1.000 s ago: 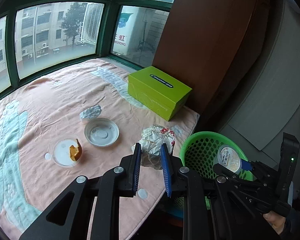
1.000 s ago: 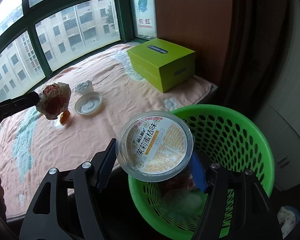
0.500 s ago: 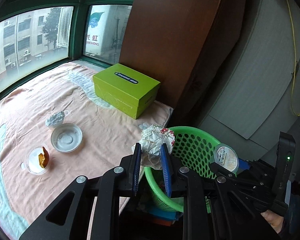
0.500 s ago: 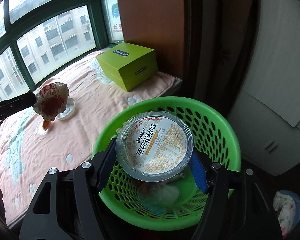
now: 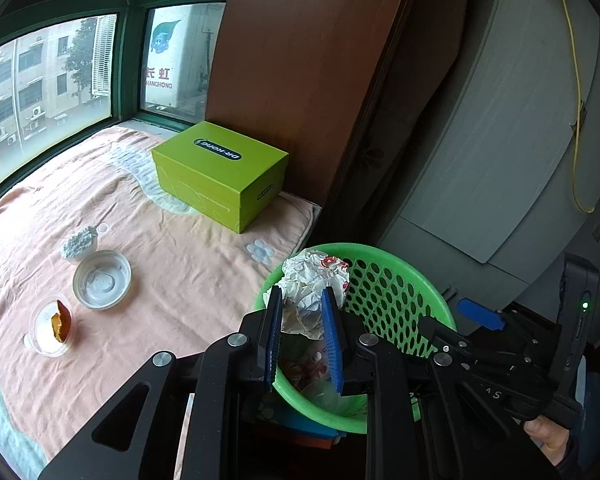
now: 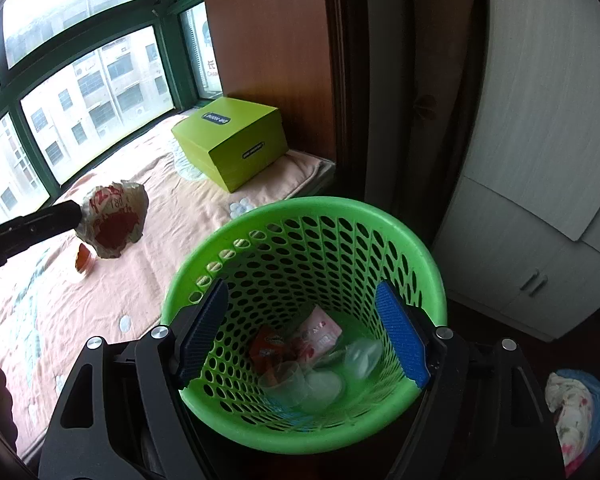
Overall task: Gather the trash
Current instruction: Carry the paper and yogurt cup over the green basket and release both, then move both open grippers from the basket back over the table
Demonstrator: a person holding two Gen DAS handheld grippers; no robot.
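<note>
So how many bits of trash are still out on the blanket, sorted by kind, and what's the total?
Clear plastic lids or cups: 2, an empty one and one with an orange scrap in it
Small white crumpled pieces: 1
Total: 3
The crumpled wrapper in the left gripper is not counted.

Green perforated plastic basket (image 6: 380, 224) stands off the edge of the pink blanket (image 5: 172, 280). Lime-green cardboard box (image 5: 220, 172) on blanket, 11 o'clock from basket. Clear plastic cups (image 5: 102, 279) on blanket, 9 o'clock. Wrappers (image 6: 296, 344) lie in basket.
</note>
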